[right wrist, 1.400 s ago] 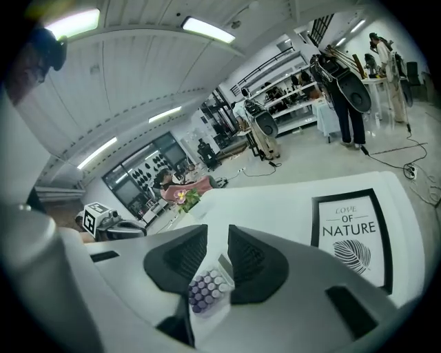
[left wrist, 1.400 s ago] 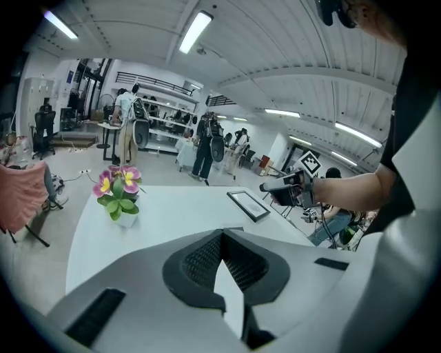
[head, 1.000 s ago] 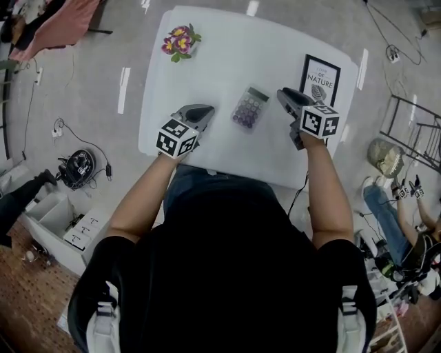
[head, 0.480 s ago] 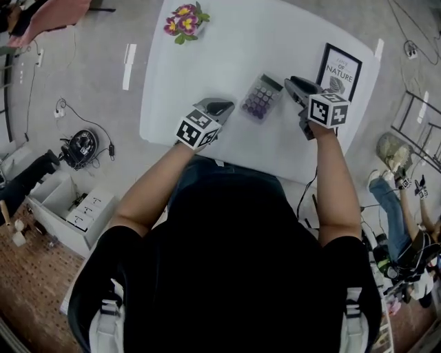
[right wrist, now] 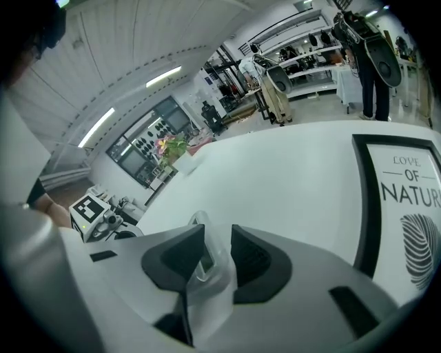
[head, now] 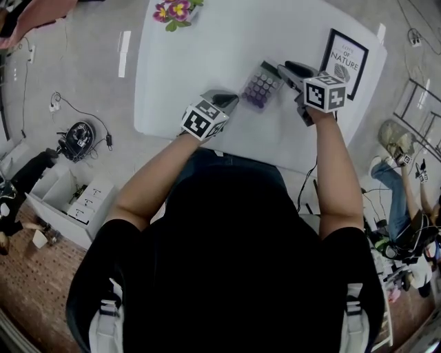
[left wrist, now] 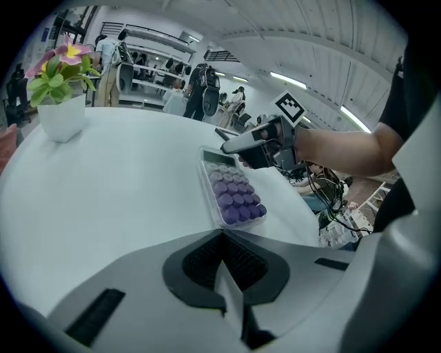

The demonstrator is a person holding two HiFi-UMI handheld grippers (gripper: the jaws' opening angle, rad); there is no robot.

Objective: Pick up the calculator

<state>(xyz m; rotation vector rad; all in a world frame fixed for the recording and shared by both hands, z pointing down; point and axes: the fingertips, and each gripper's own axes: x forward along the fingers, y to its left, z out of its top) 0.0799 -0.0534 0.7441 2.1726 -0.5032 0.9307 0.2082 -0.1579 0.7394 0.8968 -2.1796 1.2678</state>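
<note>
The calculator (head: 262, 84) with purple keys lies flat on the white table (head: 207, 48). In the left gripper view the calculator (left wrist: 231, 189) sits just ahead of my left gripper (left wrist: 222, 240), whose pads meet with nothing between them. In the head view the left gripper (head: 227, 98) is just short of the calculator's near left corner. My right gripper (head: 284, 68) is at its far right end. The right gripper (right wrist: 218, 238) has just been opening its jaws, and the calculator's clear end (right wrist: 207, 265) shows in the gap between the pads, not visibly squeezed.
A white pot of flowers (head: 172, 10) stands at the table's far left. A framed "love of nature" print (head: 348, 61) lies flat to the right of my right gripper. The table's near edge is just behind both grippers. People stand by racks in the background.
Both grippers have come forward and down toward the calculator. The right one's tips now sit at its far end, and the left one has closed in on its near corner.
</note>
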